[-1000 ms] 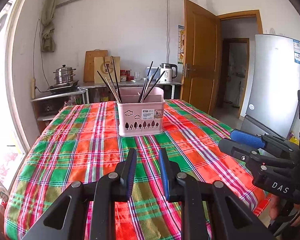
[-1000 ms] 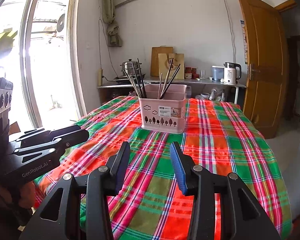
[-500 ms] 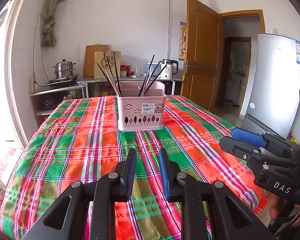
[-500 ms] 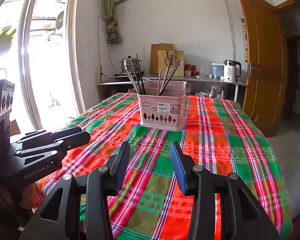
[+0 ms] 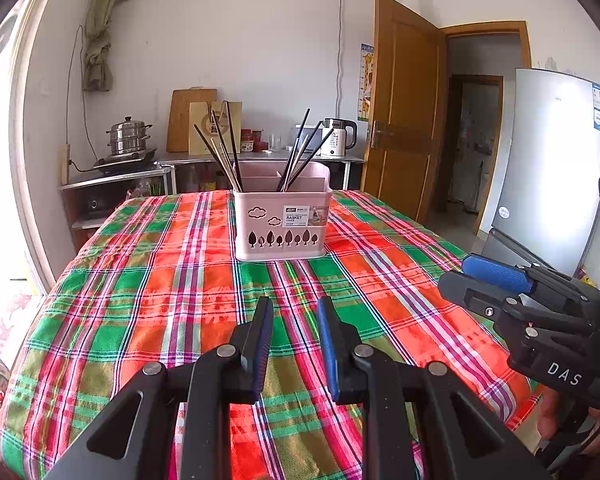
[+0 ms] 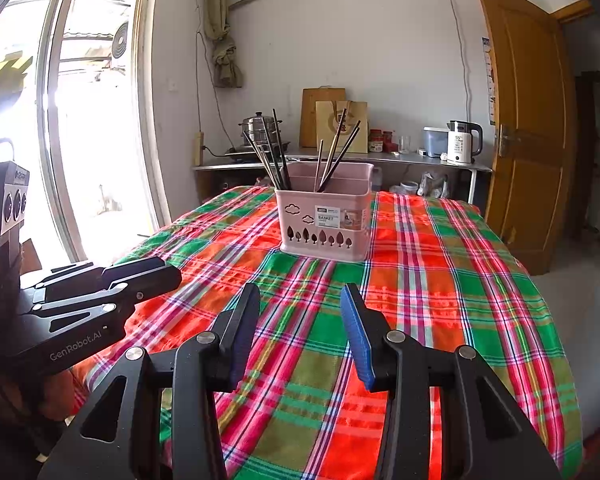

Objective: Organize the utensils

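Note:
A pink divided utensil basket stands on the plaid tablecloth, also in the right wrist view. Several dark chopsticks lean in its left compartment and several more in a middle one. My left gripper is open and empty, above the table's near side, well short of the basket. My right gripper is open and empty, also short of the basket. Each gripper shows in the other's view, the right one at the right, the left one at the left.
A counter behind the table holds a steamer pot, cutting boards and a white kettle. A wooden door and a fridge stand at the right. A large window is at the left.
Both grippers have drawn back and lowered a little, so the basket appears farther and higher in view. Jaws unchanged.

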Demonstrator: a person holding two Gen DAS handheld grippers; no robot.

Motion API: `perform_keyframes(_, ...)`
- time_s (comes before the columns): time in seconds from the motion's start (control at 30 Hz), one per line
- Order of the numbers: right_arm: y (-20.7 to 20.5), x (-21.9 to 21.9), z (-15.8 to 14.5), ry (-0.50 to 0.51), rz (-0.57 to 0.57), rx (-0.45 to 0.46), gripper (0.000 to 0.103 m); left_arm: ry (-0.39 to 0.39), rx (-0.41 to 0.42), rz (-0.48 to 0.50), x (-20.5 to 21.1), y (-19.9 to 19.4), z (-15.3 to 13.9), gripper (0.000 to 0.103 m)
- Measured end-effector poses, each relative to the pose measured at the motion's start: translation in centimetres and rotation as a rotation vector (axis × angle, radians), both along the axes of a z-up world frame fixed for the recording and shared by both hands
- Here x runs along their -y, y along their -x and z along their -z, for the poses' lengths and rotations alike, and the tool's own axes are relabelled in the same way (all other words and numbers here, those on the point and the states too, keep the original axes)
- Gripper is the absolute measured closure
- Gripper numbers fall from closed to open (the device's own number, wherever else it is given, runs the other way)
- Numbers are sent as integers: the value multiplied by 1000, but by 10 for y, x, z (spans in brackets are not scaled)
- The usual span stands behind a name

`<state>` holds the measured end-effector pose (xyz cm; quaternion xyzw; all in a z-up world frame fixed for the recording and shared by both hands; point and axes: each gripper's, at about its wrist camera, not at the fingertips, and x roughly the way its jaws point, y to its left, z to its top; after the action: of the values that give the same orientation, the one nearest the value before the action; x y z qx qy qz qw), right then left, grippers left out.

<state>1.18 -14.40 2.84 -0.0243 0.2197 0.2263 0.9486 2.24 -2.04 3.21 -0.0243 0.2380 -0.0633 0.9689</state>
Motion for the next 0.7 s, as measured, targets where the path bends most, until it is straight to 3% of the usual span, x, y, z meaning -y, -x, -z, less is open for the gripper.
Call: perform_keyframes(0.7,0,1,-2,2,3,1,60,-4,-2,-22,0,2,2,81)
